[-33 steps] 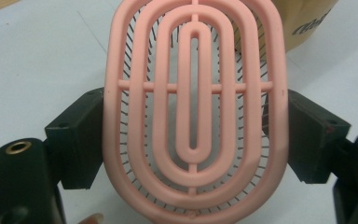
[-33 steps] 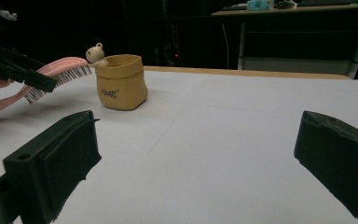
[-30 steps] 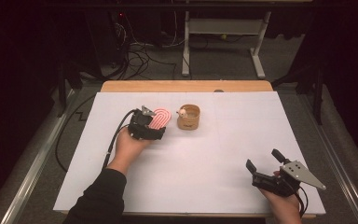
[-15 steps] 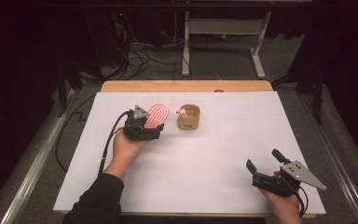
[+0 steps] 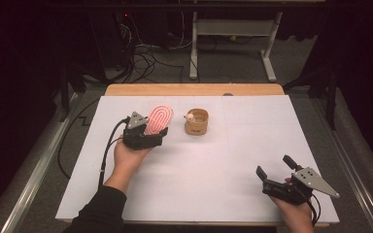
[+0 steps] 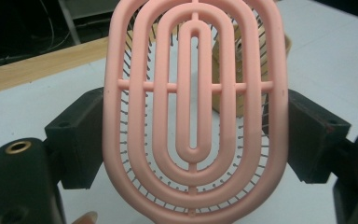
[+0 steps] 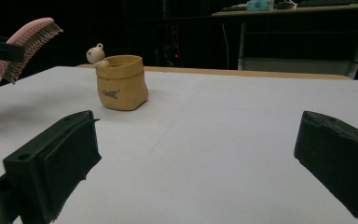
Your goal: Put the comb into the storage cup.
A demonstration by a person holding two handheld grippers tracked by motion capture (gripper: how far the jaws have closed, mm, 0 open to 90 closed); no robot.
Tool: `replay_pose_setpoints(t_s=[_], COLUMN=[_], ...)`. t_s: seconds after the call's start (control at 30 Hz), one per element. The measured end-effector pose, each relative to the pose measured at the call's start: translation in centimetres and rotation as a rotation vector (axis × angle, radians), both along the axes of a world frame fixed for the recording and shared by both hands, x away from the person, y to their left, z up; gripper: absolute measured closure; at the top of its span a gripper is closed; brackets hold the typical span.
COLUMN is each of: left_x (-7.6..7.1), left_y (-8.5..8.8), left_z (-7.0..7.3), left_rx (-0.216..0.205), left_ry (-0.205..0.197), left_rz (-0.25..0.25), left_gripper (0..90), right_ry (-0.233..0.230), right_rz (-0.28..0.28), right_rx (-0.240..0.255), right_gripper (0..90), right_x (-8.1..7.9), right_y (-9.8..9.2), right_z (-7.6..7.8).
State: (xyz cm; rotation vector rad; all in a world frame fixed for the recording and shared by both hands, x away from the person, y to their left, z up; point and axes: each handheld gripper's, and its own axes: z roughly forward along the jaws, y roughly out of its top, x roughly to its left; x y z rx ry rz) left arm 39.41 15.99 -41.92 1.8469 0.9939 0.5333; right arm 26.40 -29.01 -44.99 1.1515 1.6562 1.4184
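Note:
A pink oval hairbrush (image 5: 158, 120) with thin metal bristles is clamped across its width by my left gripper (image 5: 154, 130), lifted off the table and tilted up. In the left gripper view the brush head (image 6: 193, 112) sits between the two black jaws, which press on its rim. Just right of it stands a small tan holder (image 5: 197, 122) with a little bear figure on its rim, also seen as the tan holder (image 7: 121, 83) in the right gripper view. My right gripper (image 5: 277, 166) rests open near the table's front right, jaws wide with nothing between them.
The white table sheet (image 5: 233, 160) covers a wooden tabletop (image 5: 194, 90). Behind the table are cables on the floor and a white stand's legs (image 5: 233, 53). A metal rail (image 5: 34, 184) runs along the left side.
My left gripper has carried the hairbrush a little to the left and up, away from the tan holder. The right gripper has stayed put.

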Motion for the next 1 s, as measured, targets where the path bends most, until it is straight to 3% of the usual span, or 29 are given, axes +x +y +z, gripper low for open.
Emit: replay_pose_setpoints(t_s=[0.6, 1.0], left_x=[-3.2, -5.4], left_y=[-0.1, -1.9], left_z=[1.3, 0.5], left_rx=[-0.115, -0.177], left_ry=[-0.101, -0.104], left_rz=[-0.056, -0.128], left_gripper=[18.4, 18.3], right_ry=[0.001, 0.007], right_rz=[0.003, 0.009], right_rx=[-0.006, -0.021], right_gripper=[0.2, 0.2], right_x=[0.0, 0.0], right_y=[0.2, 0.5], right_z=[0.0, -0.1])
